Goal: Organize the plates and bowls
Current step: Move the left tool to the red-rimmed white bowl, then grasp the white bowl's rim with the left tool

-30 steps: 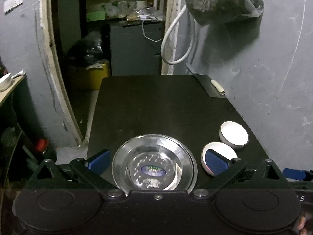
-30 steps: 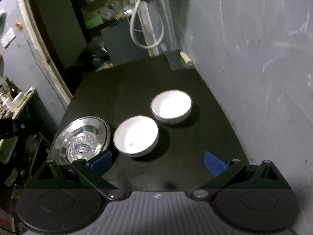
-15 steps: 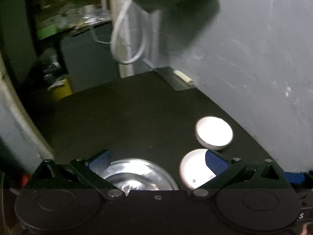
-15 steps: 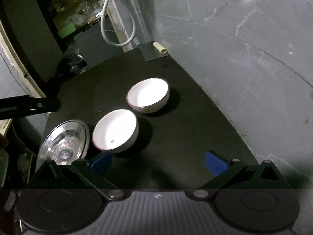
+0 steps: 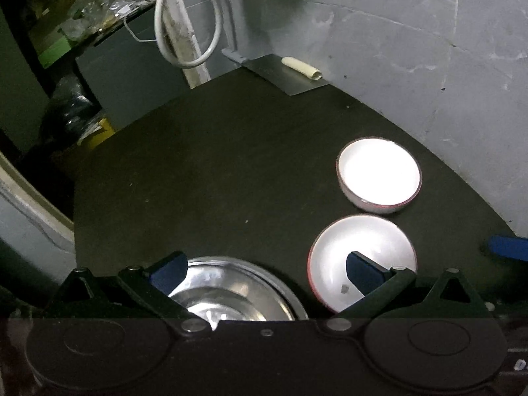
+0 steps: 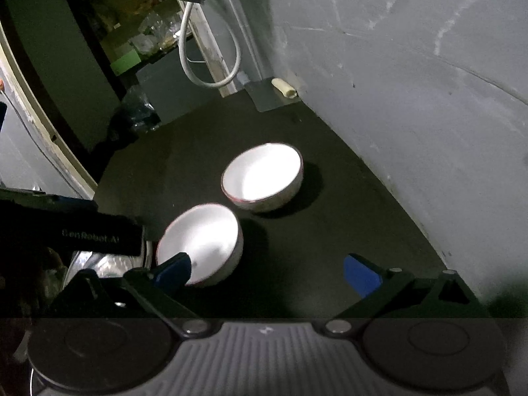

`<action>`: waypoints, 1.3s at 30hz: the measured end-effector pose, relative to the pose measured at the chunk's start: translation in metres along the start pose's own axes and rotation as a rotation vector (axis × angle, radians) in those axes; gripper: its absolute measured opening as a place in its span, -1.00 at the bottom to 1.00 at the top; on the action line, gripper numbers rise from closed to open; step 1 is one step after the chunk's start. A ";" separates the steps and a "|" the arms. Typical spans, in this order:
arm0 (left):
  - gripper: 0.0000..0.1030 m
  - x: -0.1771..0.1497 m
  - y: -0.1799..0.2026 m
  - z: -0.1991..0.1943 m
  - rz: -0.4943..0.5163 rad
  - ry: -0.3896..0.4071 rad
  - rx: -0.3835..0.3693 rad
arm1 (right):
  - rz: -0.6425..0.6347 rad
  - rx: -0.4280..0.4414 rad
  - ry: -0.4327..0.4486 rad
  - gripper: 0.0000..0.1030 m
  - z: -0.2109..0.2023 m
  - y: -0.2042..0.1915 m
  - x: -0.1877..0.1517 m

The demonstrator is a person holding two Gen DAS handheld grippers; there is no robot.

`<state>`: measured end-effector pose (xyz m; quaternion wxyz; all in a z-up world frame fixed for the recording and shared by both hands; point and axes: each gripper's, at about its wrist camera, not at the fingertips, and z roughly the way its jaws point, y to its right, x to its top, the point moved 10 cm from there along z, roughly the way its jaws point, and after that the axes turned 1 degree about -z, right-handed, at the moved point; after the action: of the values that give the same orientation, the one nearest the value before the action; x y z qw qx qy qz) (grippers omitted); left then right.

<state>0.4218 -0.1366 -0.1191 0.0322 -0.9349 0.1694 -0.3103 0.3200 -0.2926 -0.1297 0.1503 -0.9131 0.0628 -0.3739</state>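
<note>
A shiny steel plate (image 5: 231,293) lies at the near edge of the black table (image 5: 214,171); it also shows in the right wrist view (image 6: 99,264), mostly hidden. Two white bowls with red rims stand to its right: a near bowl (image 5: 343,247) (image 6: 204,237) and a far bowl (image 5: 379,175) (image 6: 264,175). My left gripper (image 5: 264,270) is open, above the plate's near rim, its right finger over the near bowl. My right gripper (image 6: 267,270) is open and empty, its left finger at the near bowl's front rim.
A grey wall (image 5: 412,66) bounds the table on the right. A metal sheet with a small pale roll (image 5: 300,69) lies at the far corner. A white hose (image 5: 188,33) hangs behind. The left gripper's body (image 6: 82,231) crosses the right wrist view's left side.
Both grippers have swung to the right and come closer to the bowls. The plate has slid to the bottom of the left wrist view. The dishes have not moved.
</note>
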 end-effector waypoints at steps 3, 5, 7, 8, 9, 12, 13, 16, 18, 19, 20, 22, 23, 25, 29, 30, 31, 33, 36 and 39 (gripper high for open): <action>0.97 0.000 0.003 0.009 0.030 -0.018 -0.007 | -0.005 0.004 0.000 0.83 0.009 -0.002 0.006; 0.90 0.001 0.005 0.014 0.033 -0.031 0.001 | -0.007 0.008 -0.012 0.68 0.016 -0.002 0.006; 0.84 0.000 0.006 0.018 0.026 -0.040 -0.008 | -0.011 0.006 -0.024 0.59 0.022 -0.002 0.007; 0.81 0.000 0.006 0.020 0.021 -0.045 -0.015 | -0.012 0.007 -0.027 0.56 0.024 -0.002 0.007; 0.76 0.000 0.007 0.022 0.013 -0.052 -0.023 | -0.013 0.009 -0.032 0.54 0.026 -0.002 0.007; 0.59 -0.001 0.010 0.027 0.008 -0.070 -0.044 | -0.016 0.011 -0.049 0.46 0.031 -0.002 0.005; 0.54 -0.001 0.011 0.028 0.010 -0.074 -0.051 | -0.016 0.012 -0.053 0.40 0.032 -0.002 0.005; 0.15 -0.001 0.017 0.031 0.018 -0.086 -0.083 | -0.017 0.031 -0.060 0.26 0.032 -0.004 0.004; -0.14 -0.001 0.019 0.033 0.013 -0.097 -0.103 | -0.021 0.041 -0.064 0.17 0.033 -0.006 0.004; -0.20 -0.002 0.020 0.033 0.007 -0.103 -0.110 | -0.023 0.049 -0.070 0.12 0.034 -0.008 0.004; -0.32 -0.002 0.020 0.034 0.001 -0.109 -0.114 | -0.025 0.054 -0.077 0.10 0.036 -0.009 0.003; -0.49 -0.003 0.021 0.035 -0.011 -0.119 -0.123 | -0.023 0.065 -0.089 0.00 0.038 -0.011 0.003; -0.64 -0.004 0.021 0.036 -0.017 -0.123 -0.127 | -0.023 0.071 -0.092 -0.08 0.038 -0.012 0.003; -0.74 -0.005 0.022 0.035 -0.025 -0.128 -0.136 | -0.025 0.081 -0.099 -0.18 0.039 -0.014 0.003; -0.84 -0.005 0.026 0.033 -0.015 -0.126 -0.140 | -0.029 0.108 -0.112 -0.46 0.040 -0.020 0.002; -0.85 -0.005 0.026 0.033 -0.016 -0.124 -0.140 | -0.024 0.117 -0.117 -0.49 0.041 -0.021 0.002; -0.88 -0.005 0.026 0.032 -0.019 -0.122 -0.141 | -0.013 0.128 -0.124 -0.62 0.042 -0.021 0.001; -0.90 -0.005 0.025 0.031 -0.026 -0.122 -0.142 | 0.006 0.138 -0.133 -0.65 0.043 -0.022 0.001; -0.91 -0.006 0.025 0.027 -0.033 -0.116 -0.146 | 0.011 0.133 -0.138 -0.70 0.044 -0.021 0.002; -0.92 -0.006 0.026 0.022 -0.038 -0.104 -0.147 | 0.027 0.130 -0.133 -0.77 0.039 -0.019 0.002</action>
<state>0.4226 -0.1603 -0.1443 -0.0337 -0.9526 0.1720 -0.2486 0.3487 -0.2661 -0.1491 0.2180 -0.9232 0.0409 -0.3138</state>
